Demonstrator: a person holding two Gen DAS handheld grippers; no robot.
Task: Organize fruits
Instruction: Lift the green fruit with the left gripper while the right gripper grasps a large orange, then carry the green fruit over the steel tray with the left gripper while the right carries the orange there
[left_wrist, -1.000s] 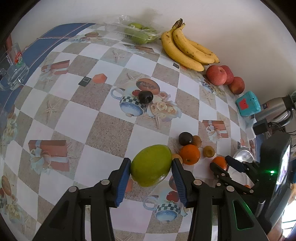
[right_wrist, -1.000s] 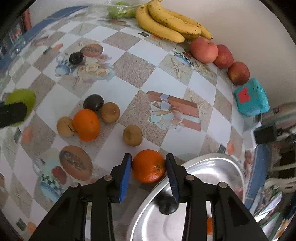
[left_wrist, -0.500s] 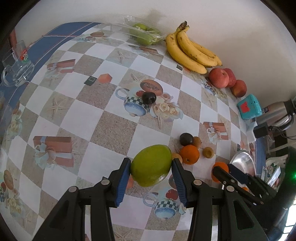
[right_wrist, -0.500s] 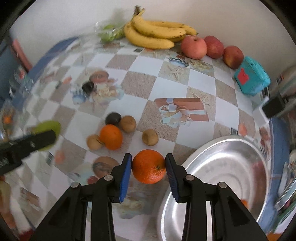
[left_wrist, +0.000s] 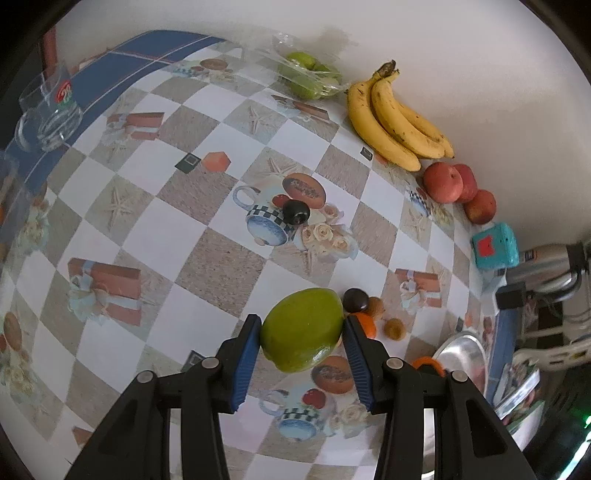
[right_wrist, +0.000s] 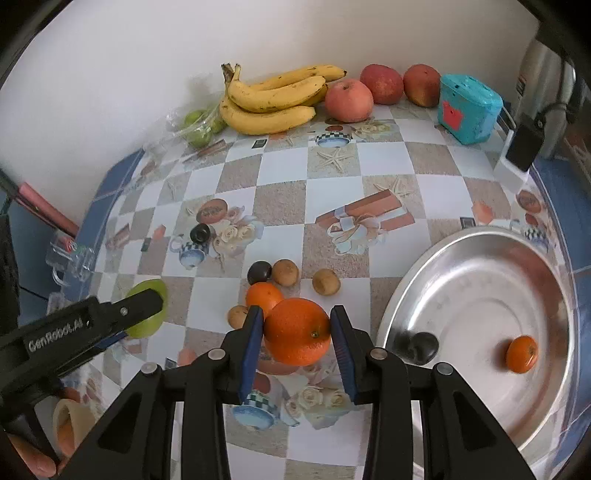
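Left gripper (left_wrist: 302, 330): blue-padded jaws pressed on both sides of a large smooth green mango (left_wrist: 302, 329), carried clear of the chequered printed tablecloth (left_wrist: 207, 258).
Right gripper (right_wrist: 297, 330): narrowly parted, pads clamped on a round bright orange (right_wrist: 297, 331), raised above the cloth just left of the wide shiny steel bowl (right_wrist: 480, 258).
Steel bowl contents: one small orange tangerine (right_wrist: 521, 353) and one dark round plum (right_wrist: 424, 348), well apart.
Loose cluster on cloth: second orange fruit (right_wrist: 263, 294), dark plum (right_wrist: 259, 272), three small brown round fruits (right_wrist: 285, 272), close together.
Lone dark fruit (left_wrist: 296, 212): alone on the printed teapot.
Back wall row: yellow banana bunch (right_wrist: 273, 99), three red apples (right_wrist: 349, 100), bagged green fruits (right_wrist: 199, 123), teal box (right_wrist: 469, 109).
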